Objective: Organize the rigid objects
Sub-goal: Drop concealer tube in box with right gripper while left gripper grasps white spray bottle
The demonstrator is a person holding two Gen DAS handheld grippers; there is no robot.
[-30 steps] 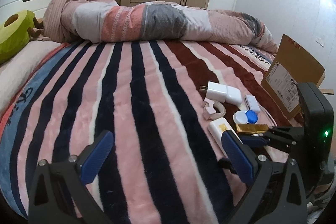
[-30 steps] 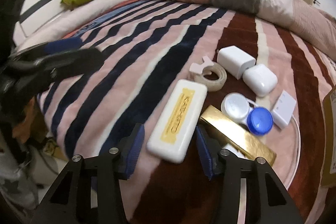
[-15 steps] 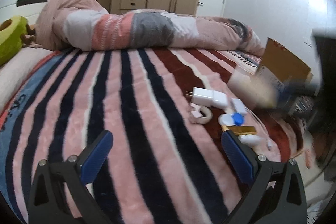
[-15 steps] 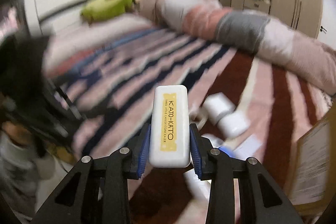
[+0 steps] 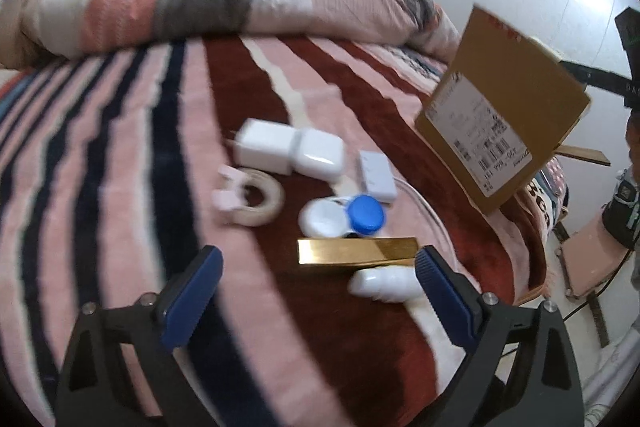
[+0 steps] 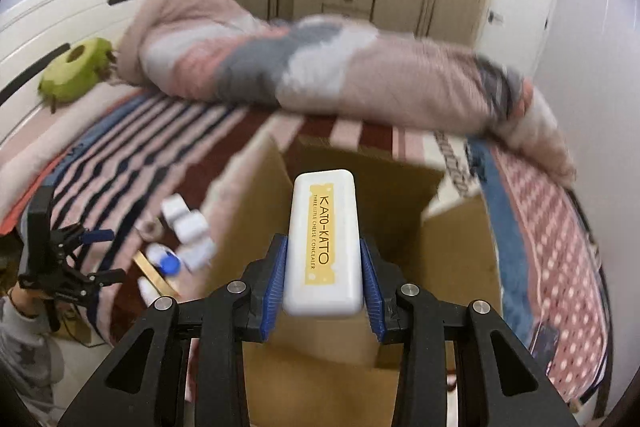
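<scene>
Right gripper [image 6: 323,277]: closed on the white concealer case [image 6: 323,239], blue pads on its two long sides, label up; the end at 12 o'clock juts out over the open cardboard box [image 6: 400,195].
Reason for hold: side clamping leaves the far end free, which suits lowering it into the box; judged a carry-to-drop step.
Left gripper [image 5: 318,291]: spread wide, holding nothing, poised over the bed.
Left-gripper targets: gold bar [image 5: 356,251] between the pads at 12 o'clock; white bottle [image 5: 384,285] touching it, near the right pad; contact lens case [image 5: 344,217], tape roll [image 5: 250,197], charger [image 5: 266,147] beyond.
Striped blanket [image 5: 120,155]: soft, uneven base.
Hidden: box floor and contents not visible; right view motion-blurred; bottle partly behind the pad.
</scene>
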